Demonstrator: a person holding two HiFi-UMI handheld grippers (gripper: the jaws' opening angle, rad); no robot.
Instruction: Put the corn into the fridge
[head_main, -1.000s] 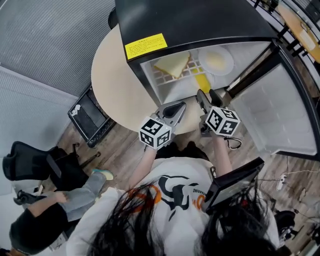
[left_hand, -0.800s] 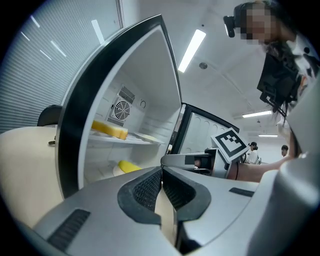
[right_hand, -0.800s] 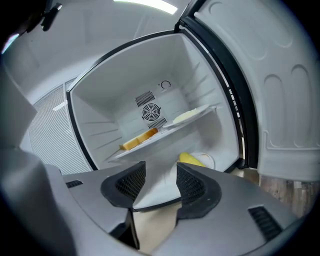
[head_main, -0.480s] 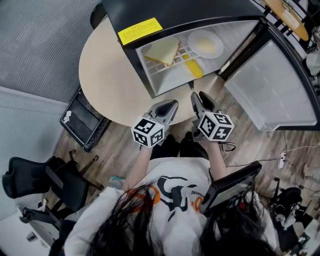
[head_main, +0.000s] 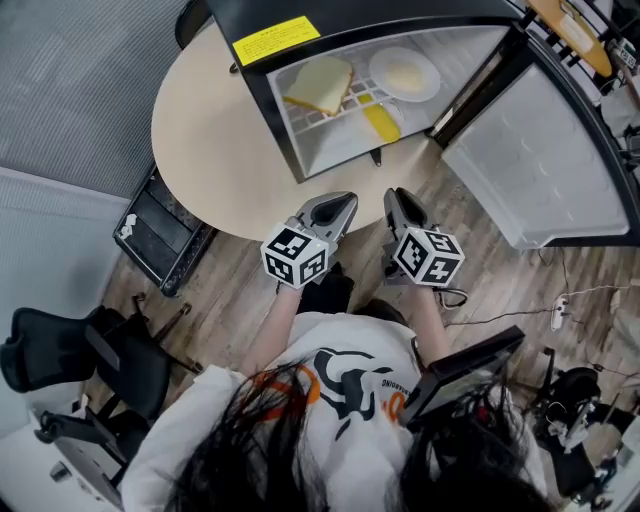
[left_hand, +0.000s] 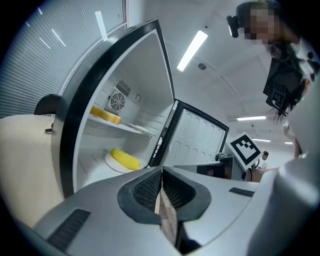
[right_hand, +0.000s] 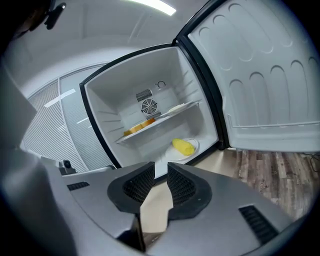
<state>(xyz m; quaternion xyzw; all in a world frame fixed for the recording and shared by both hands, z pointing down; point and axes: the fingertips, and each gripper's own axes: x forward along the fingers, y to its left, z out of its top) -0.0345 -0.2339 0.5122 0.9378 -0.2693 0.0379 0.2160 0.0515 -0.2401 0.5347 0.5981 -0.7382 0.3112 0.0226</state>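
Corn (head_main: 380, 122) sits on plate (right_hand: 196, 143) in fridge (head_main: 400, 20), upper centre. Right gripper (right_hand: 160, 172) backed off, jaws just closing, narrow, empty. Left gripper (left_hand: 161, 172) pinched together, empty. Placement looks done.

Seen from the head camera, the person holds the left forearm (head_main: 268, 322) and the right forearm (head_main: 432, 312) out in front of the body, a gripper in each hand, side by side and near each other. The left gripper (head_main: 343, 205) points forward, tipped slightly down, its jaws pressed together with nothing between them. The right gripper (head_main: 399, 198) lies roughly parallel and angles lower. Its jaws have just been closing and stand a narrow gap apart, empty.
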